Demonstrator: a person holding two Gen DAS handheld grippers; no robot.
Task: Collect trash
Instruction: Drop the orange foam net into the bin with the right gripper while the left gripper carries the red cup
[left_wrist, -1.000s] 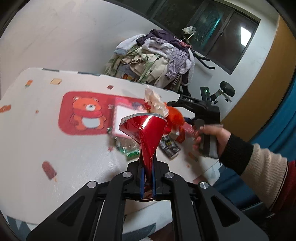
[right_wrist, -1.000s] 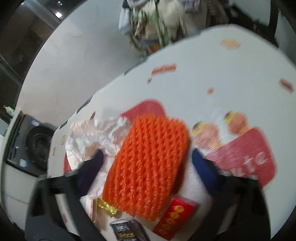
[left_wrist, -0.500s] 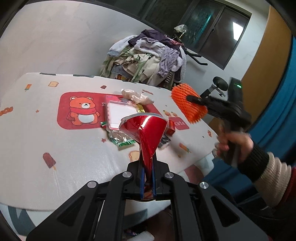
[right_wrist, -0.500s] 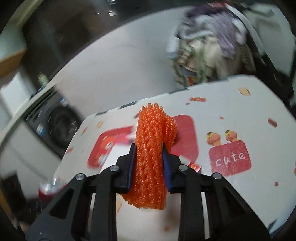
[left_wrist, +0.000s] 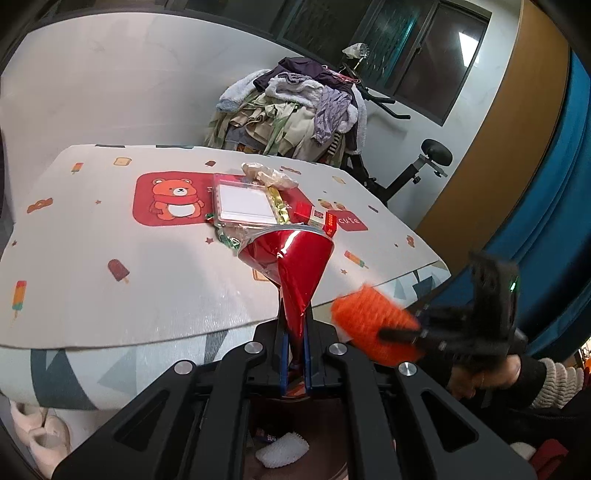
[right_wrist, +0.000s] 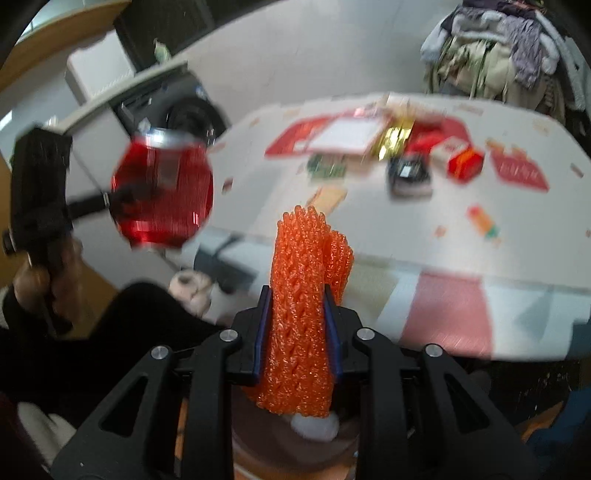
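My left gripper (left_wrist: 294, 350) is shut on a shiny red foil wrapper (left_wrist: 291, 258), held off the table's near edge; it also shows in the right wrist view (right_wrist: 162, 195). My right gripper (right_wrist: 297, 325) is shut on an orange foam net (right_wrist: 303, 314), also seen low at the right in the left wrist view (left_wrist: 373, 328). More trash lies on the table: a clear plastic tray (left_wrist: 245, 201), a crumpled bag (left_wrist: 269, 175), a gold wrapper (right_wrist: 397, 138), a small red box (right_wrist: 465, 164), a black packet (right_wrist: 410, 175).
The table (left_wrist: 110, 229) has a white printed cover with a red bear mat (left_wrist: 170, 197). Below both grippers is a brown bin with a white wad in it (left_wrist: 282, 448). A clothes pile (left_wrist: 295, 107) and an exercise bike (left_wrist: 417, 166) stand behind.
Both grippers have pulled back off the table and lowered. My right gripper took the orange net from the table, closed on it and carried it down beside the left gripper.
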